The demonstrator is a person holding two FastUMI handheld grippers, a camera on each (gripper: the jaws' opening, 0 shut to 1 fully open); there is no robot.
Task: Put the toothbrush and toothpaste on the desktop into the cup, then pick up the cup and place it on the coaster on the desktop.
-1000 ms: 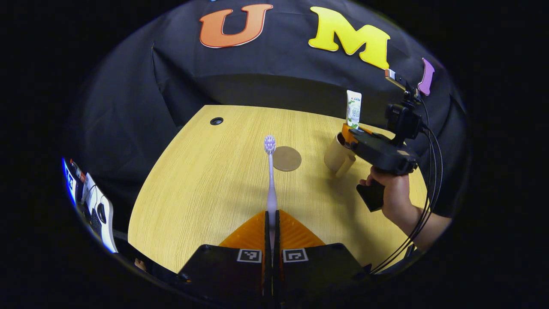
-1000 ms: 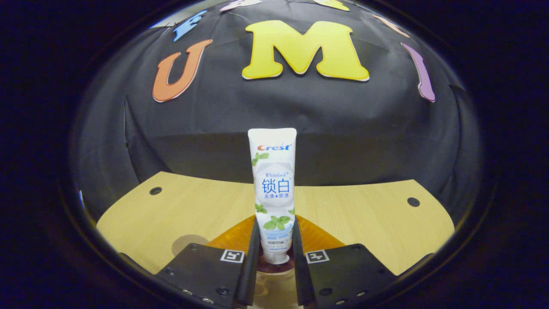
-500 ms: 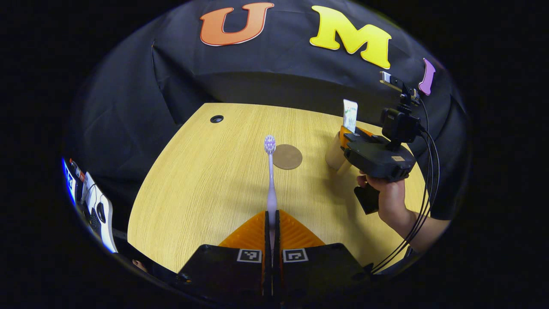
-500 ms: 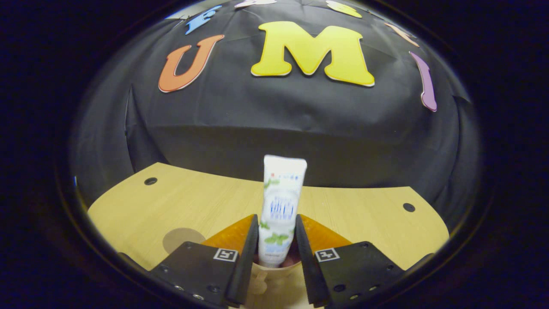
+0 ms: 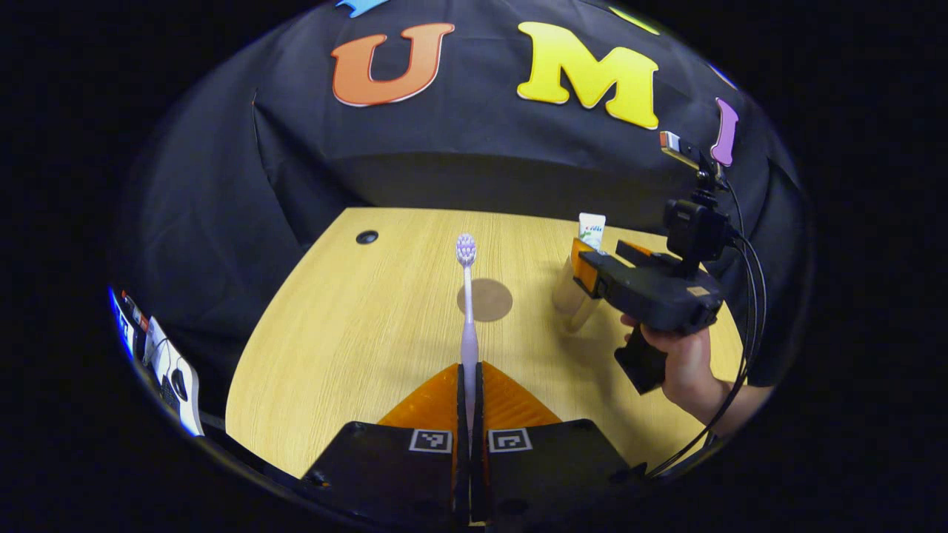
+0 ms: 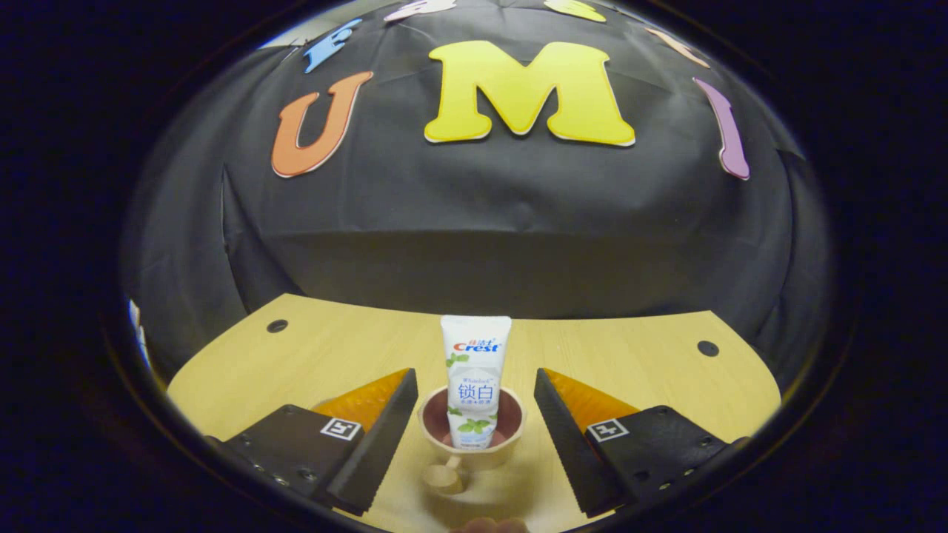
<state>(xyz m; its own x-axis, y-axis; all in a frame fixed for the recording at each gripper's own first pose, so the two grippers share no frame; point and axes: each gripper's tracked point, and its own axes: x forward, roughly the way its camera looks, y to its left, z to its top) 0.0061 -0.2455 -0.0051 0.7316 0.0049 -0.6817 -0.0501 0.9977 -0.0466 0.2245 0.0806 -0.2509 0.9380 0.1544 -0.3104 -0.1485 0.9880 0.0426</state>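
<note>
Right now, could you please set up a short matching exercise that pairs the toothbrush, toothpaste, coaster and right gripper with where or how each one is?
Things:
1. toothbrush
2. toothpaste
3. coaster
4. right gripper

States:
A. lying bare on the desktop
B. open, one finger on each side of the cup
C. clamped in the left gripper, bristles pointing away
D. standing upright inside the cup

Pairs: 1-C, 2-D, 3-A, 4-B

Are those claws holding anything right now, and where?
The left claw grips the toothbrush by its lower handle. The right claw is open, holding nothing; the toothpaste stands in the cup.
</note>
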